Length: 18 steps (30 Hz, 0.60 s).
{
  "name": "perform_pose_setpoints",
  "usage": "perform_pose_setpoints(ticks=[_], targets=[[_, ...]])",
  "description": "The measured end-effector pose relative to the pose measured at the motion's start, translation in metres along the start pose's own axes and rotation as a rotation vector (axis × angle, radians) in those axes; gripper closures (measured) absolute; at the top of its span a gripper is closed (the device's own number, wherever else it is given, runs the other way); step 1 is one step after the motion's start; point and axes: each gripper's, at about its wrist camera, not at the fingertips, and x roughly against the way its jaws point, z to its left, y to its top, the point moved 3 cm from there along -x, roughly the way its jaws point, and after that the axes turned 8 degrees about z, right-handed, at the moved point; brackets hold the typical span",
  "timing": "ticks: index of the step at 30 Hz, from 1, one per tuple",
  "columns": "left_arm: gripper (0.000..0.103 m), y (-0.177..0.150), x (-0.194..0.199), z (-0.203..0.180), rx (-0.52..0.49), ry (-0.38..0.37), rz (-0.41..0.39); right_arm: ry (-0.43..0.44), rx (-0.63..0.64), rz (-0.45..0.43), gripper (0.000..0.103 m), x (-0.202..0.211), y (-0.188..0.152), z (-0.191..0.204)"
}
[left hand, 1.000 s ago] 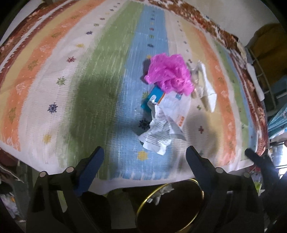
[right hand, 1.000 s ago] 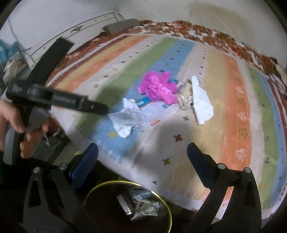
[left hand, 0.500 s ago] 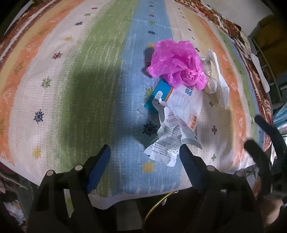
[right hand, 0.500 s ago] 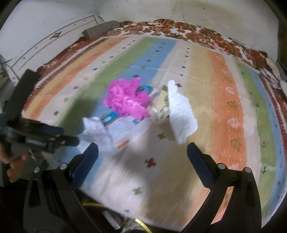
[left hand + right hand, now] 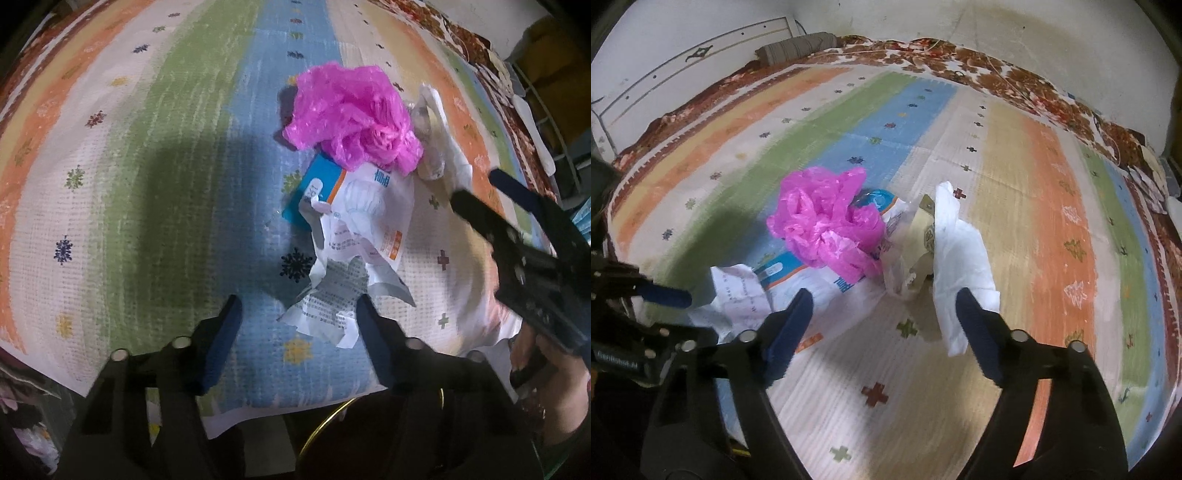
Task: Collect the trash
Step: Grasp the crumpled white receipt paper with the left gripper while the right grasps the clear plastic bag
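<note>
1. Trash lies in 1 loose cluster on the striped bedspread (image 5: 1015, 177): a crumpled pink plastic bag (image 5: 354, 118), a printed white package (image 5: 369, 218) with a blue end under the bag, a crumpled printed paper (image 5: 325, 306) nearest the bed's edge, a clear wrapper (image 5: 908, 251) and a white tissue (image 5: 960, 266).
2. Our left gripper (image 5: 297, 314) hangs just over the edge of the bed with its jaws set wide and nothing between them; the crumpled printed paper sits right ahead of the right fingertip.
3. Compared with 1.0 s ago, we have brought the left gripper in over the bedspread, so the cluster fills far more of the left wrist view, and the gold rim of the bin (image 5: 325, 424) below now shows only as a short arc.
4. Our right gripper (image 5: 884, 299) is likewise spread wide and empty, its tips aimed at the gap between the printed white package and the white tissue.
5. It too has moved forward: 1.0 s ago it looked down into the bin beneath the bed's edge, and now the bin has left its view.
6. Each gripper appears at the side of the other's view, and the right hand (image 5: 546, 373) shows at the edge of the left wrist view.
</note>
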Motion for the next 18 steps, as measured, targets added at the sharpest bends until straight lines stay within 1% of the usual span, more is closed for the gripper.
perform_pose_setpoints(ticks=[2, 5, 10, 13, 14, 17, 18], targets=[[0.046, 0.001, -0.003, -0.004, -0.018, 0.009, 0.003, -0.013, 0.002, 0.005, 0.043, -0.005, 0.003, 0.0], [0.046, 0.001, -0.005, -0.008, -0.029, 0.006, 0.006, -0.017, -0.003, 0.01, 0.05, -0.013, 0.007, 0.0], [0.046, 0.001, -0.009, -0.016, -0.042, 0.008, 0.012, -0.008, -0.011, 0.019, 0.057, -0.025, 0.012, -0.001], [0.046, 0.002, -0.011, -0.019, -0.036, 0.01, 0.01, -0.002, -0.014, 0.03, 0.066, -0.032, 0.013, -0.002], [0.046, 0.003, -0.011, -0.018, -0.032, 0.015, 0.004, 0.001, -0.019, 0.031, 0.067, -0.034, 0.014, -0.002], [0.056, 0.005, -0.011, -0.015, -0.014, 0.019, -0.014, 0.005, -0.031, 0.031, 0.069, -0.038, 0.016, -0.005], [0.064, 0.006, -0.012, -0.014, -0.009, 0.018, -0.013, 0.005, -0.035, 0.032, 0.071, -0.04, 0.016, -0.006]])
